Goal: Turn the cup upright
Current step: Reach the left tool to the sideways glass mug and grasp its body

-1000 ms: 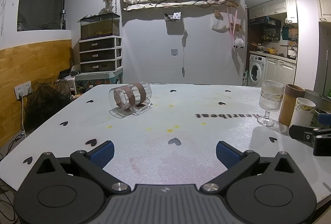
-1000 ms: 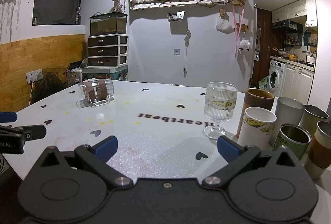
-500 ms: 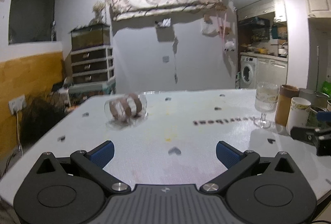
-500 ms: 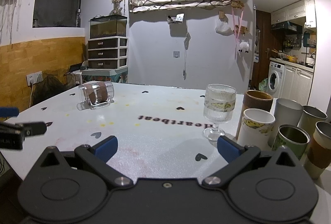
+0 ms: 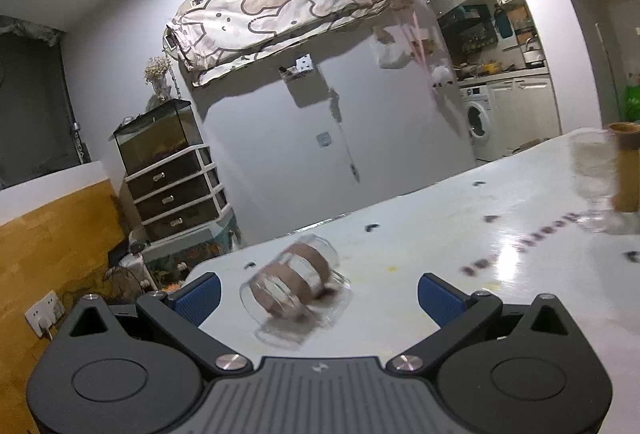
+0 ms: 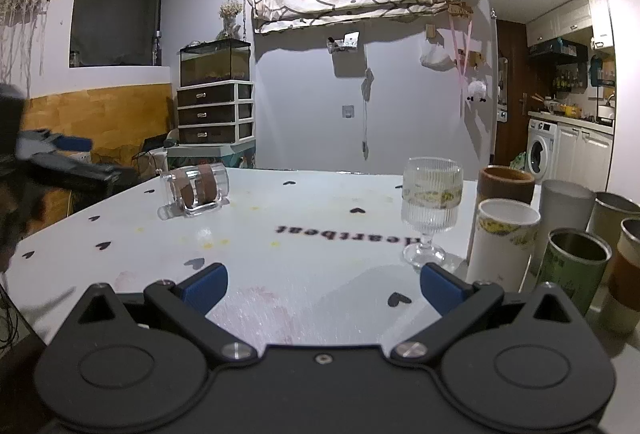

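Observation:
A clear glass cup with brown bands (image 5: 294, 284) lies on its side on the white table (image 5: 460, 246). My left gripper (image 5: 318, 292) is open and tilted, with the cup just ahead between its blue fingertips (image 5: 198, 292), not touching. In the right wrist view the cup (image 6: 196, 189) lies at the far left of the table, and the left gripper (image 6: 68, 163) shows blurred to the left of it. My right gripper (image 6: 322, 284) is open and empty near the table's front edge.
A ribbed stem glass (image 6: 430, 209) stands at the right. Beside it stand a brown cylinder cup (image 6: 506, 183), a white patterned cup (image 6: 500, 246) and several metal tumblers (image 6: 572, 270). The table edge runs just left of the lying cup (image 6: 16, 246).
My left gripper has moved forward and left toward the lying cup and rolled to a tilt; the cup now sits between its fingertips. The right gripper has barely moved.

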### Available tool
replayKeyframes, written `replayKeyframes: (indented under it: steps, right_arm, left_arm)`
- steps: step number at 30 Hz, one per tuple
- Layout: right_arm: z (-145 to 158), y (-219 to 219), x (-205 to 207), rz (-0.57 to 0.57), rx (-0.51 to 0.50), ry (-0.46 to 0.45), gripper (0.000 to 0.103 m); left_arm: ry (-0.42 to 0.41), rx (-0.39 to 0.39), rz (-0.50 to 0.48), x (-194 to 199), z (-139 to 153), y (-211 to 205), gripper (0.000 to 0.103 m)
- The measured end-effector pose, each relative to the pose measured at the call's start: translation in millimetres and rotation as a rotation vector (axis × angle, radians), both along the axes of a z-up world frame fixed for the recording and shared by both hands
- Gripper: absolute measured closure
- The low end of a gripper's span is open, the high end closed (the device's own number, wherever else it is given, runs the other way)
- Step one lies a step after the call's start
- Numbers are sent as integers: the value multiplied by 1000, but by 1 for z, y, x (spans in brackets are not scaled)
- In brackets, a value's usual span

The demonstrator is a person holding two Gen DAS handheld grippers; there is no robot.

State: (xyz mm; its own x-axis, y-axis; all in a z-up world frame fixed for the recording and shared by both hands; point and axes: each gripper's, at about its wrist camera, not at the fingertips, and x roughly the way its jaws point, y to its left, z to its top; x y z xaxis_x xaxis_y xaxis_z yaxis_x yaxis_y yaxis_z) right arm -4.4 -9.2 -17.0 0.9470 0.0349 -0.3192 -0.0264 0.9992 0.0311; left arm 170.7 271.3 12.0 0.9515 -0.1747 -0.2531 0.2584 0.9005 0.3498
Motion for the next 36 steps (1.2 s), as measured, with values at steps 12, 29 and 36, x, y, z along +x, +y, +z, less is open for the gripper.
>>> replayKeyframes:
  steps: [12,29,36]
  right_arm:
    - [-20,-13,19,-19,13,29,0]
    - [-29,-30,46,-68,13,86,0]
    - [-29,-33,47,-62,19,85,0]
  left_arm:
    - [221,330,19,155,-17,-21,3]
    - [460,592,118,249,-56,-45,7]
    - [435,493,144,236,-56,-39,23]
